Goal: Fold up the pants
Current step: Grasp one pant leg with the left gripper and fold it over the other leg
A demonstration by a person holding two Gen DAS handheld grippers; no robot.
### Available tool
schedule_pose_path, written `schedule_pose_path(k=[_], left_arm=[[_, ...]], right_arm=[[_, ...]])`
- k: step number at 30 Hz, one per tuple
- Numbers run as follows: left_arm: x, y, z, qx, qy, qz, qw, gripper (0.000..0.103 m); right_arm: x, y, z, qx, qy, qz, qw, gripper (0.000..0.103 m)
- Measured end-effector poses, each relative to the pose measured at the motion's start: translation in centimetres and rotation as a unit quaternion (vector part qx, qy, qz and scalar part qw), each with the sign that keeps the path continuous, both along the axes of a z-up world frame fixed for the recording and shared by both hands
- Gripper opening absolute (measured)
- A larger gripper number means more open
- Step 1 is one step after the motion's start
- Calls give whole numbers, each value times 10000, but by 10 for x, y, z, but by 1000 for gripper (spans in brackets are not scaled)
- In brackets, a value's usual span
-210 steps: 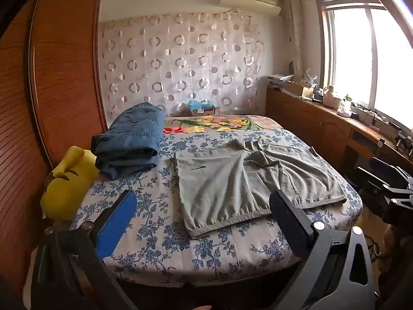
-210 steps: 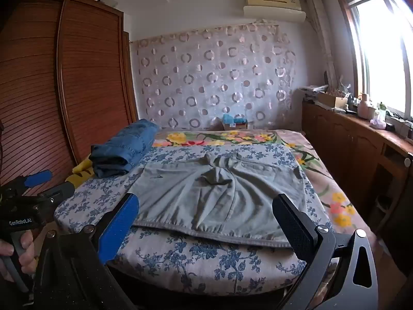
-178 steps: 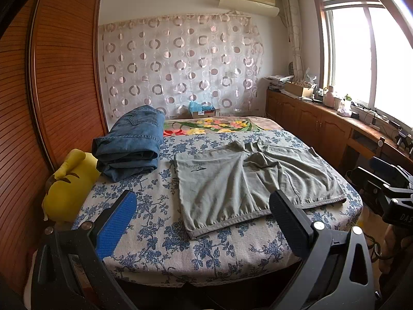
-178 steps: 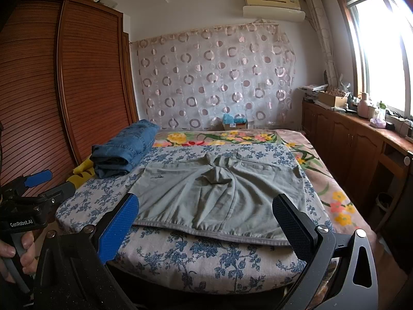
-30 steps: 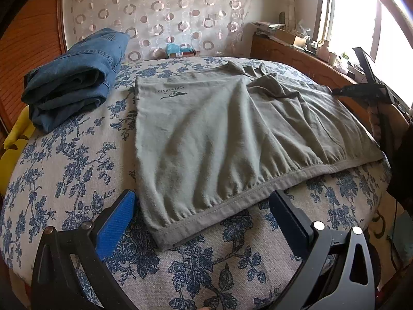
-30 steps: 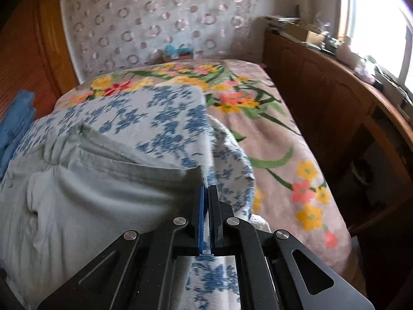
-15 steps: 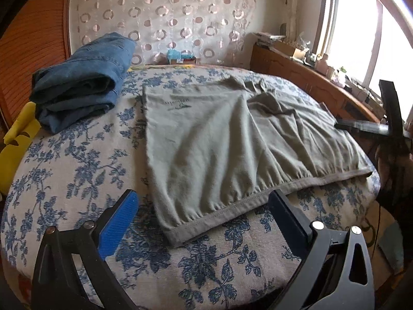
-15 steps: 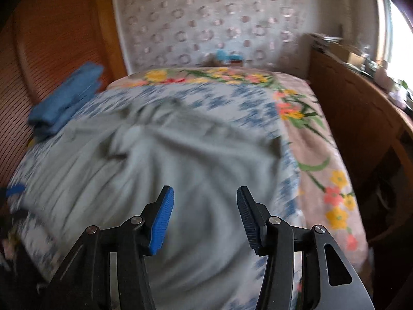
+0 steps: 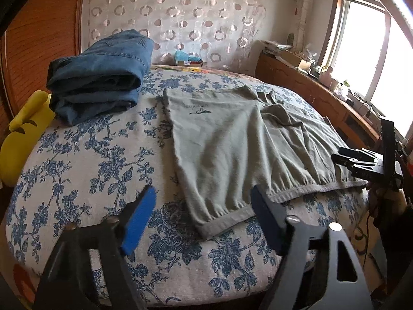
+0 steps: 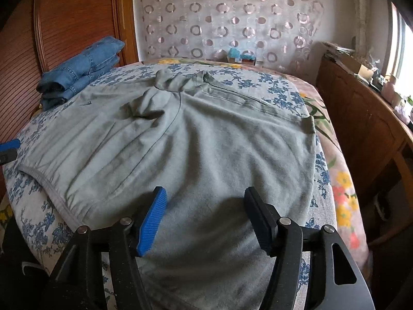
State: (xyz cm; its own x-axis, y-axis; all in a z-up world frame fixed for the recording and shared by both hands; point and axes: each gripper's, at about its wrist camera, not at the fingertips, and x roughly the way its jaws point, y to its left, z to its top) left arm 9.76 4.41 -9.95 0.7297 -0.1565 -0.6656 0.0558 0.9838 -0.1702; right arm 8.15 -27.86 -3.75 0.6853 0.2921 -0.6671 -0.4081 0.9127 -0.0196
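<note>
Grey-green pants (image 9: pixel 232 139) lie spread flat on the flowered bed cover (image 9: pixel 90 155). My left gripper (image 9: pixel 204 214) hovers at the near corner of the pants' hem. Its jaws are closing, with the hem corner between them but untouched by the pads. My right gripper (image 10: pixel 205 214) hangs just above the pants (image 10: pixel 206 142) at their near right part. Its jaws are opening and nothing is pinched in them. In the left wrist view the right gripper (image 9: pixel 366 162) shows at the bed's right edge, held by a hand.
Folded blue jeans (image 9: pixel 100 75) sit at the bed's far left, also seen as the jeans (image 10: pixel 80 69) in the right wrist view. A yellow plush toy (image 9: pixel 23 134) lies off the left edge. A wooden cabinet (image 10: pixel 361 118) runs along the right side. A wooden wardrobe (image 10: pixel 64 20) stands on the left.
My right gripper, shut at the pants' far right corner a second ago, has let go, opened and swung back over the near part. The left gripper's jaws have narrowed.
</note>
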Motion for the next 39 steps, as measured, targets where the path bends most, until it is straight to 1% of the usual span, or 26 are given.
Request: schedule_pose_path(k=[2, 5, 6, 8, 16, 17, 19, 20, 21, 22, 23, 25, 28, 31, 36, 39], left_arm=[[0, 1, -3, -2, 63, -24, 10000, 60], [-1, 1, -5, 30, 105, -27, 9999, 52], [-1, 1, -6, 37, 106, -29, 9999, 51], [-1, 0, -7, 93, 136, -28, 9999, 47], [4, -6, -13, 286, 283, -77, 9992, 43], [4, -8, -14, 379, 257, -83, 9989, 42], [6, -11, -14, 487, 251, -94, 9985, 37], [6, -11, -14, 482, 252, -135, 9984, 29], [6, -12, -13, 446, 256, -179, 9985, 13], [6, -12, -12, 411, 257, -210, 9986, 8], [5, -14, -9, 413, 216, -225, 9987, 6], [5, -19, -4, 445, 138, -272, 9985, 4], [7, -26, 8, 339, 14, -383, 9987, 3], [9, -37, 21, 363, -106, -545, 9978, 2], [17, -57, 45, 230, -311, -808, 9960, 2], [22, -72, 55, 154, -352, -1001, 9942, 2]], right_arm=[[5, 4, -1, -34, -21, -15, 10000, 65], [14, 7, 3, -24, -6, -16, 10000, 65], [15, 6, 3, -26, -7, -17, 10000, 65], [17, 5, 3, -32, -9, -22, 10000, 65], [24, 3, 3, -23, -10, -22, 10000, 65], [24, 3, 2, -24, -11, -22, 10000, 65], [25, 3, 2, -20, -10, -23, 10000, 65], [25, 3, 2, -18, -10, -22, 10000, 65], [25, 4, 2, -17, -9, -25, 10000, 65], [25, 3, 2, -12, -8, -27, 10000, 65], [25, 4, 2, -12, -9, -29, 10000, 65], [25, 4, 2, -11, -9, -29, 10000, 65], [26, 4, 2, -21, -12, -32, 10000, 65], [28, 4, 1, -21, -16, -52, 10000, 65], [30, 5, 0, -37, -36, -123, 9999, 65], [30, 5, 0, -35, -39, -121, 9999, 65]])
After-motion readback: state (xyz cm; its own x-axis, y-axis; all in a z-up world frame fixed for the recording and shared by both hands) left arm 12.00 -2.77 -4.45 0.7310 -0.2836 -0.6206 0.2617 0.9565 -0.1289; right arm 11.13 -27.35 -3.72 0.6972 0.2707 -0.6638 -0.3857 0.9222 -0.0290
